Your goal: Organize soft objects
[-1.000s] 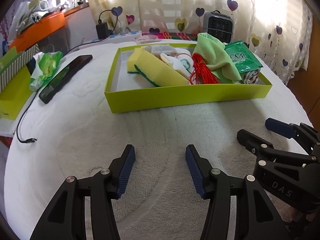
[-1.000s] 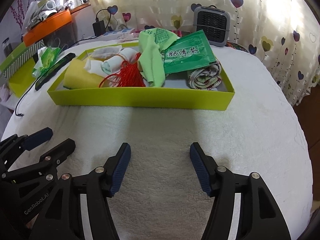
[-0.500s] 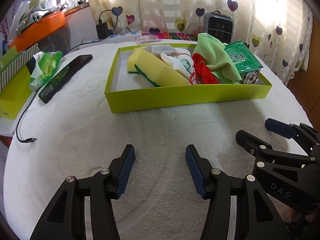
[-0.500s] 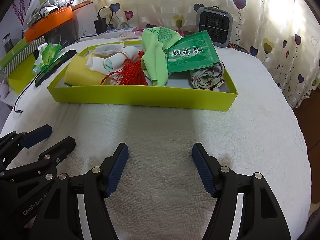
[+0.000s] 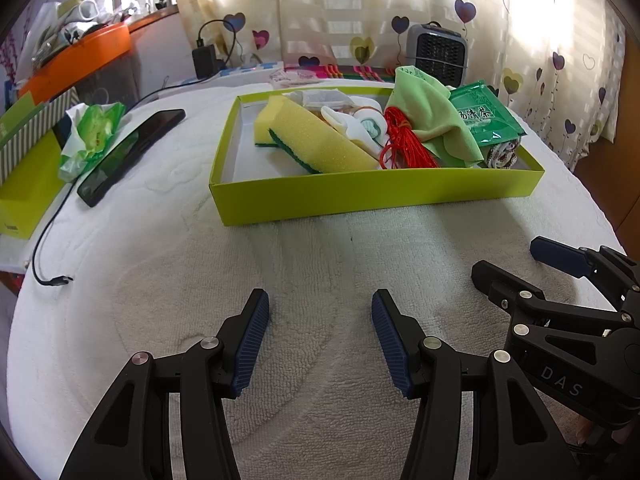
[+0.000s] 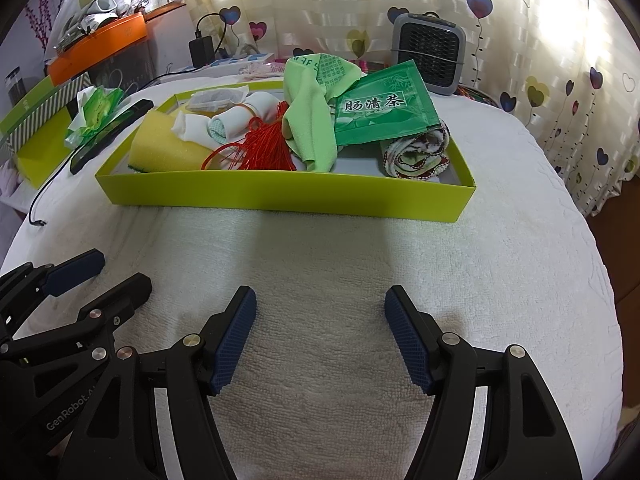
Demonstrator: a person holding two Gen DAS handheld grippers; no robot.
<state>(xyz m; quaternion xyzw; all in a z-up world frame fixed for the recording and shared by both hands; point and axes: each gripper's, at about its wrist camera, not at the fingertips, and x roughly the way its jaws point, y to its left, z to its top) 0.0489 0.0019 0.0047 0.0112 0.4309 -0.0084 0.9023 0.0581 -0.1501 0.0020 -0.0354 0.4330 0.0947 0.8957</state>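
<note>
Porous yellow sponge (image 5: pixel 316 140) in shallow rectangular cardboard tray (image 5: pixel 376 198)

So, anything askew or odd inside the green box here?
Yes. The green tea packet sits tilted, propped on the rolled cloth and the light green cloth, which is bunched up above the box rim. Nothing has spilled out.

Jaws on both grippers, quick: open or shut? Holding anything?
Left gripper: jaws open, holding nothing.
Right gripper: jaws open, holding nothing.
</note>
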